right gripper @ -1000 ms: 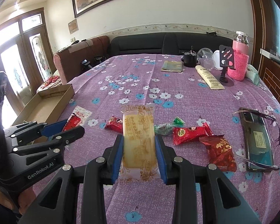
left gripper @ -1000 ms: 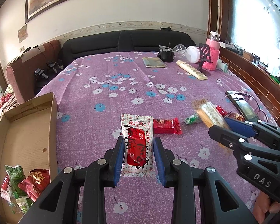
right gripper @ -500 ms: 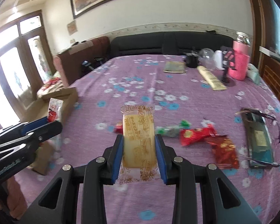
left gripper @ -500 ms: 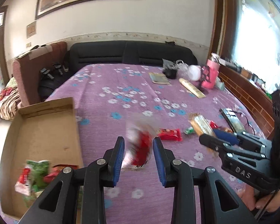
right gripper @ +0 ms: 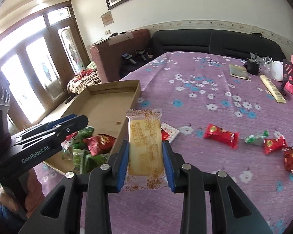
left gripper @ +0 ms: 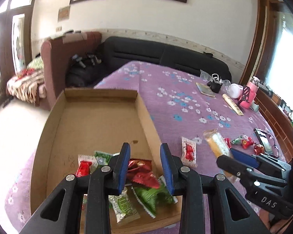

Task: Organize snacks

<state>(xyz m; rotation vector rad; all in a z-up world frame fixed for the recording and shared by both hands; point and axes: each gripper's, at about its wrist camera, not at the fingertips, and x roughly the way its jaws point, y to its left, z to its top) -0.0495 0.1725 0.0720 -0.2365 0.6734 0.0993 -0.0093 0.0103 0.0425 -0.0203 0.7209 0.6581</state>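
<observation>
Left gripper (left gripper: 144, 146): moved from over the cloth to above the cardboard box (left gripper: 146, 117). Jaws are narrowly parted and nothing is held. The white-and-red sachet (left gripper: 189, 152) carried a second ago is now seen flat on the purple cloth (left gripper: 175, 101), just outside the box's right wall. It was probably lost in transit, so a re-pick is needed.

Right gripper (right gripper: 145, 144): clamped on the yellow cake packet (right gripper: 144, 132), which is held upright, uncrushed and brought near the box.

Red and green packets (left gripper: 142, 175) are piled in the box's near end. Four wrapped snacks (right gripper: 220, 134) are left further out on the cloth.
</observation>
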